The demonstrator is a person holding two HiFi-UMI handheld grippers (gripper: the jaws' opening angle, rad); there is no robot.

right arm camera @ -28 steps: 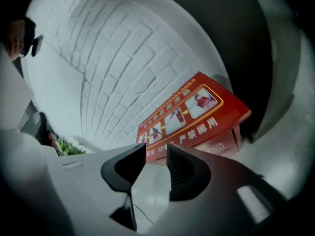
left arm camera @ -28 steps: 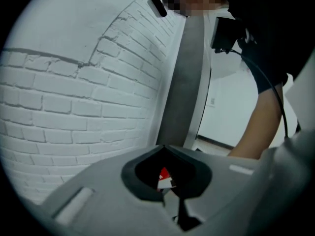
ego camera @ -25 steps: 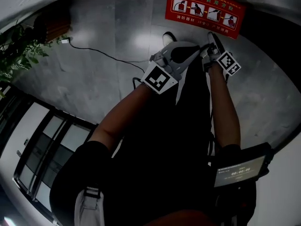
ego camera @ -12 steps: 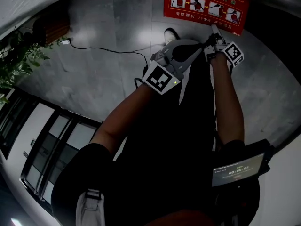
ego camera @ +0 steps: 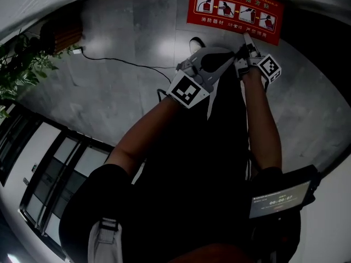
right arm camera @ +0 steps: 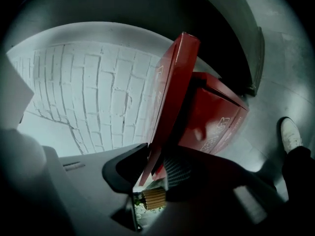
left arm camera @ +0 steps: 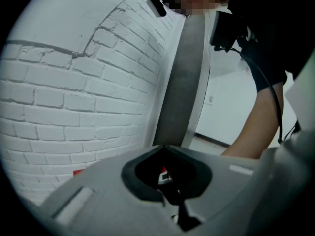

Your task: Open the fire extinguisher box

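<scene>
The fire extinguisher box lies low against the wall, and its red lid (ego camera: 233,10) with white pictograms faces up at the top of the head view. My right gripper (ego camera: 247,40) reaches the lid's near edge. In the right gripper view the lid (right arm camera: 170,92) stands raised, edge-on, above the red box body (right arm camera: 214,117). Its lower edge sits between my right gripper's (right arm camera: 155,166) jaws, which are closing around it; firm contact does not show. My left gripper (ego camera: 222,59) hovers just left of the box, shut and holding nothing. In its own view the left gripper (left arm camera: 163,146) points at the wall.
A white brick wall (left arm camera: 74,82) backs the box. A black cable (ego camera: 126,62) crosses the grey floor toward a plant (ego camera: 22,64) at the left. A shoe (ego camera: 196,43) stands near the box. Glass panels (ego camera: 55,163) lie lower left.
My right gripper has moved up to the lid's near edge. The left gripper has stayed about where it was.
</scene>
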